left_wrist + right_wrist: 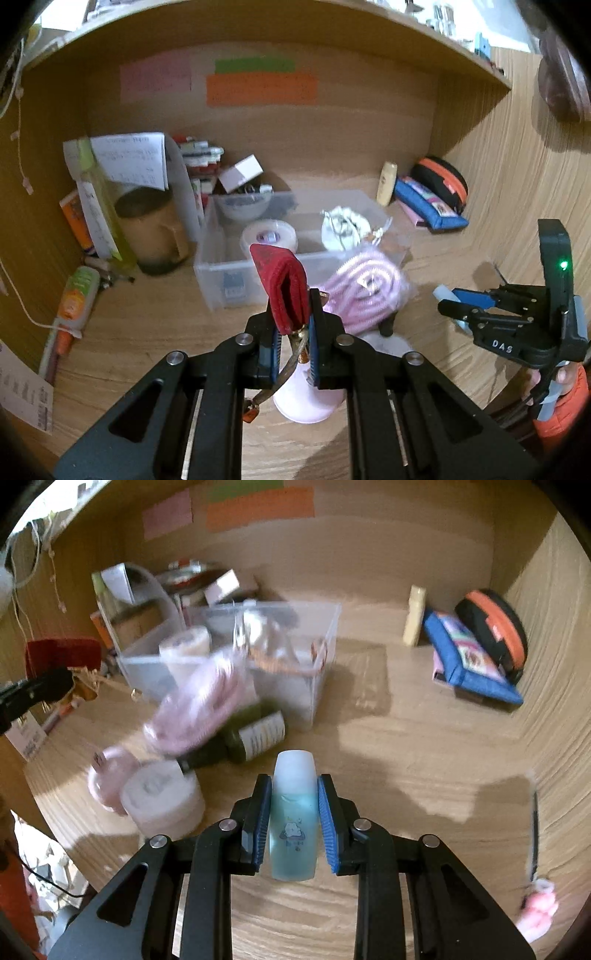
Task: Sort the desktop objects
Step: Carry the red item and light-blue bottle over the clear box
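Observation:
My left gripper (292, 314) is shut on a small red fabric pouch (282, 280) with a gold cord and amber charm hanging below it, held above the desk. The pouch (62, 652) also shows at the far left of the right wrist view. My right gripper (293, 801) is shut on a little blue bottle (292, 819) with a frosted cap, lifted off the wood; that gripper (458, 310) appears at the right of the left wrist view. A clear plastic bin (214, 258) (325, 653) stands ahead, holding a tape roll and a white pouch.
A bagged pink coiled cable (364, 291) leans on the bin's front. A dark green bottle (236, 742), a white jar (162, 801) and a pink item lie near it. Blue and black-orange cases (436, 199) sit at the back right, papers and books (129, 166) at the back left.

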